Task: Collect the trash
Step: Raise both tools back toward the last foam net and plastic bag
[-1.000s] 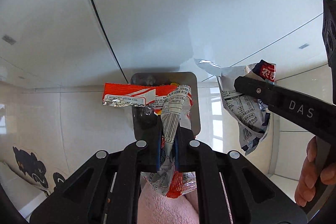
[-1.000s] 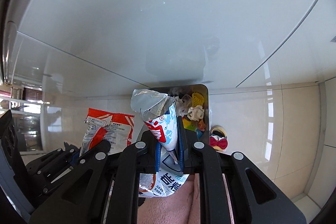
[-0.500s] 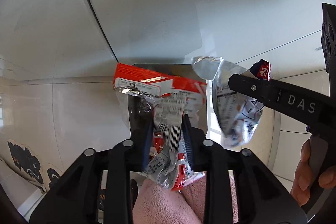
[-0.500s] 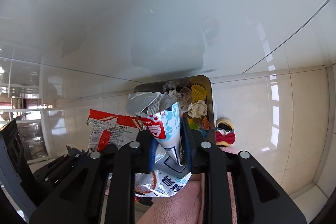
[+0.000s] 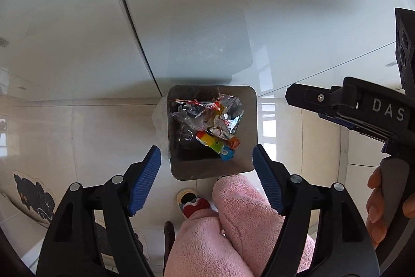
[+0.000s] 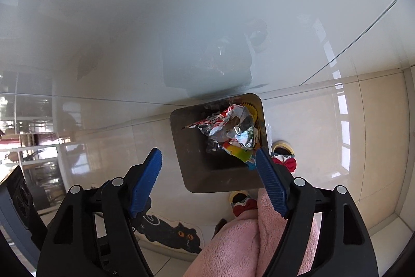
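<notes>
- The left gripper (image 5: 206,162) has its blue-padded fingers (image 5: 145,179) spread wide with nothing between them, hanging right above the trash bin (image 5: 181,170)
- The right gripper (image 6: 208,164) is splayed just as wide and empty too, its right pad (image 6: 269,186) overlapping the bin's near right corner in that view
- From the left camera, the right gripper shows as a black tool (image 5: 363,108) off to the right, held by a bare hand (image 5: 376,201)
- Down inside the square metal bin lie the crumpled foil wrappers (image 5: 223,116), silver with red print, on top of a rainbow-coloured packet (image 5: 215,144)
- The bin stands on glossy beige floor tiles (image 5: 90,136), against a pale glass wall panel (image 5: 233,4) on the far side
- Near the bin is a slipper with a red bow (image 5: 193,203), and a pink fleece leg (image 5: 228,232) fills the near edge
- A black cat-shaped mat (image 6: 171,234) lies on the floor to the near left
</notes>
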A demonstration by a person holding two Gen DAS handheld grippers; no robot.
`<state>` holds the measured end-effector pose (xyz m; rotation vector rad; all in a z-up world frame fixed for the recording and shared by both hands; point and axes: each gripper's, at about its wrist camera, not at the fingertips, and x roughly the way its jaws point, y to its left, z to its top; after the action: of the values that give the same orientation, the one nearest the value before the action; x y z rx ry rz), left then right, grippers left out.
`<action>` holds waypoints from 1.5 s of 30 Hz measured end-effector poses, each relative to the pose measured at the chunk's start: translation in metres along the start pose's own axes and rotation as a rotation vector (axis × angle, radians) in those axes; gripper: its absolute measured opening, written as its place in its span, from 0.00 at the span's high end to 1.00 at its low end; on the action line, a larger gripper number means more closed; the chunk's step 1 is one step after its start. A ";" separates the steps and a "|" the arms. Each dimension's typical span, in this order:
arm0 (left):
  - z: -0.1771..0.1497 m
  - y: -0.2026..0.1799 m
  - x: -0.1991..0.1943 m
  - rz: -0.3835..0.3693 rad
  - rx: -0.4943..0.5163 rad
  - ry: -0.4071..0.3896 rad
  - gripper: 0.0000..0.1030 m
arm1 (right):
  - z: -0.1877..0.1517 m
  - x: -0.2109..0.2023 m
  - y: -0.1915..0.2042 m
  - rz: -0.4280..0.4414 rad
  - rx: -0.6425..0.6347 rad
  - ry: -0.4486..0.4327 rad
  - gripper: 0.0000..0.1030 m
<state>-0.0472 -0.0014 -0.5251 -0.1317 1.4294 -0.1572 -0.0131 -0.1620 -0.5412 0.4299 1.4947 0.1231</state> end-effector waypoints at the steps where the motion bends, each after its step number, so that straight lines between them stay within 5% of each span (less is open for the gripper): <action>1: -0.001 -0.001 -0.007 -0.001 0.000 -0.006 0.32 | 0.000 -0.005 0.000 0.002 0.001 -0.004 0.27; 16: -0.009 -0.027 -0.167 -0.011 0.047 -0.225 0.19 | -0.046 -0.171 0.034 0.025 -0.039 -0.209 0.22; 23: 0.006 -0.040 -0.241 0.001 0.069 -0.330 0.17 | -0.039 -0.243 0.052 0.043 -0.057 -0.322 0.19; 34: 0.086 -0.056 -0.302 0.021 0.055 -0.443 0.13 | 0.028 -0.330 0.082 0.063 -0.149 -0.505 0.12; 45: 0.199 -0.066 -0.296 0.061 0.002 -0.474 0.13 | 0.158 -0.329 0.107 0.121 -0.229 -0.447 0.12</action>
<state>0.1089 -0.0112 -0.1976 -0.1147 0.9590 -0.0703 0.1329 -0.2075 -0.1929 0.3350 1.0025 0.2724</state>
